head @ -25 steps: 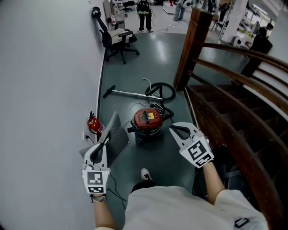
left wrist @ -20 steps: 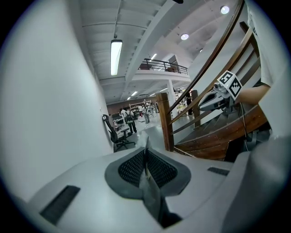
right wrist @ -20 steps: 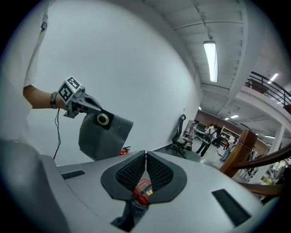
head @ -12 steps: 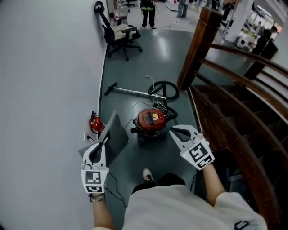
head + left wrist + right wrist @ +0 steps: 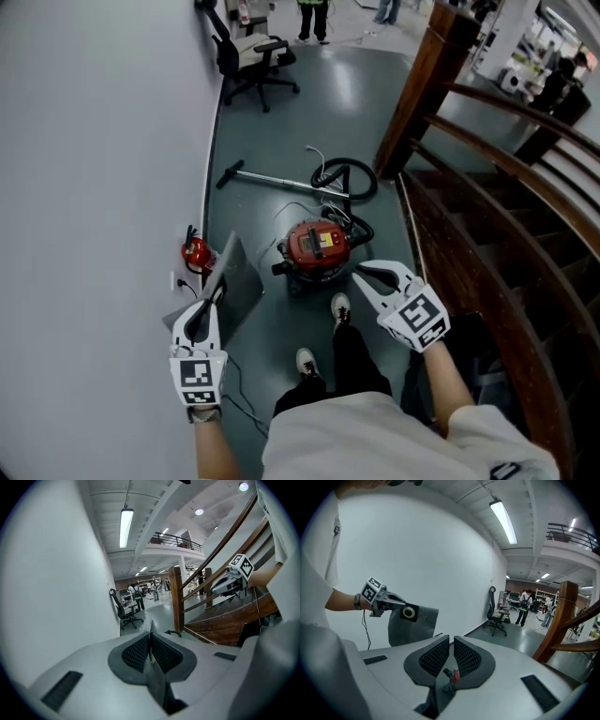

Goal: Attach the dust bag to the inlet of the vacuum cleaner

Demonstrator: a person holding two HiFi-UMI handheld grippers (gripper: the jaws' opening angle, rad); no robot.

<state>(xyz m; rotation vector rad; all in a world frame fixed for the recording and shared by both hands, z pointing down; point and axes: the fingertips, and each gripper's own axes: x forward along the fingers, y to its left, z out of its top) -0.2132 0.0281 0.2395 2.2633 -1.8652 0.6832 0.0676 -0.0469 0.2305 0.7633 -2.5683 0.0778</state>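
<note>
L claw point(image 5: 216, 294) pinching dust bag point(image 5: 240, 281) near collar point(image 5: 409, 612), prob to aim it at vacuum point(image 5: 317, 248), mid-frame; R claw point(image 5: 363, 273) pressed together, empty.

My left gripper point(image 5: 218, 289), right gripper point(image 5: 359, 271): grey-white shells, black mesh pads point(image 5: 433, 657), black-and-white marker cubes point(image 5: 419, 317). Pale short-sleeved shirt point(image 5: 347, 436), black trousers point(image 5: 349, 361), white shoes point(image 5: 305, 361), thin black cable point(image 5: 364, 630) at left wrist.

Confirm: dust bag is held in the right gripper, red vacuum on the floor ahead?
Not right: the dust bag is held in the left gripper, jaws shut on it, as the right gripper view shows. The red vacuum is on the floor ahead.
</note>
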